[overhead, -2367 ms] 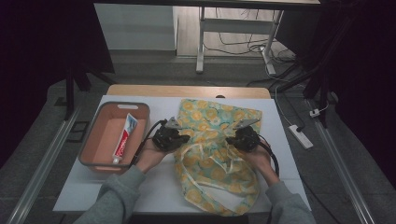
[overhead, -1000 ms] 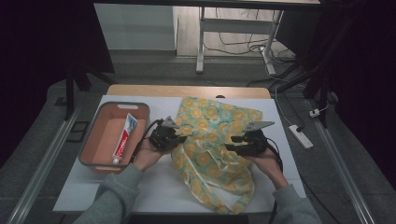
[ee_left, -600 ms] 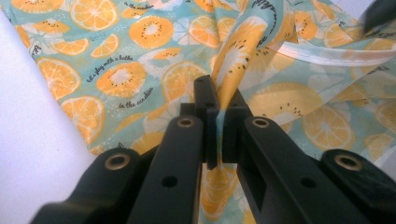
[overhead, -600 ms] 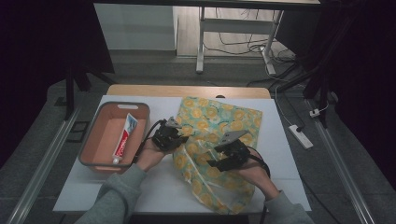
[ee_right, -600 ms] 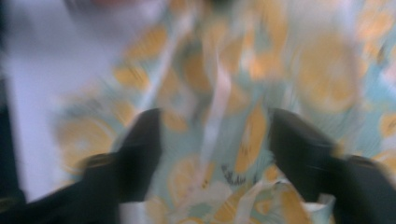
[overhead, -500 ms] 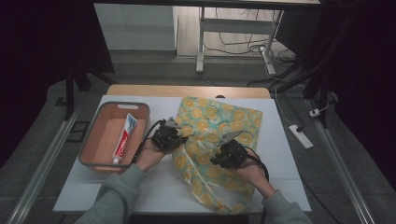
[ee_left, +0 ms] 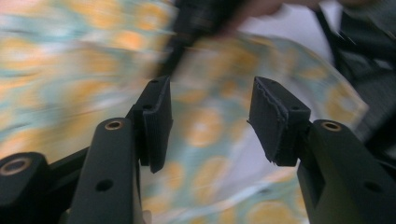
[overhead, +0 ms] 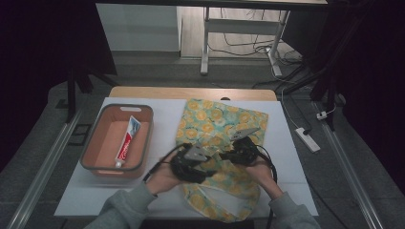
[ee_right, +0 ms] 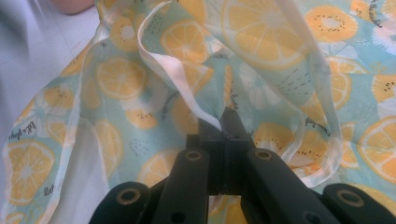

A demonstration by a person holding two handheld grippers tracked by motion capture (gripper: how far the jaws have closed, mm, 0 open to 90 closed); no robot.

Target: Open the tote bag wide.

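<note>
A cloth (overhead: pixel 219 117) printed with orange slices on pale teal lies on the white table (overhead: pixel 296 157), its near part rumpled. My left gripper (overhead: pixel 203 160) hovers over the cloth's near middle. In the left gripper view its jaws (ee_left: pixel 212 93) stand apart, having just been opening, with the blurred cloth (ee_left: pixel 70 56) lying beyond them and nothing between the pads. My right gripper (overhead: pixel 229 153) sits close to the right of it. The right gripper (ee_right: pixel 223 116) is shut on the cloth's white hem, and a fold of the fabric (ee_right: pixel 261 37) rises from its tips.
An orange basket (overhead: pixel 90 148) stands at the table's left with a toothpaste tube (overhead: pixel 126 140) inside. A strip of wooden table edge runs along the back. A white power strip (overhead: pixel 307 139) lies on the floor to the right.
My left gripper has moved right and nearer to the person, and its jaws have opened. The right gripper carried the cloth's right edge leftward and now sits beside the left one.
</note>
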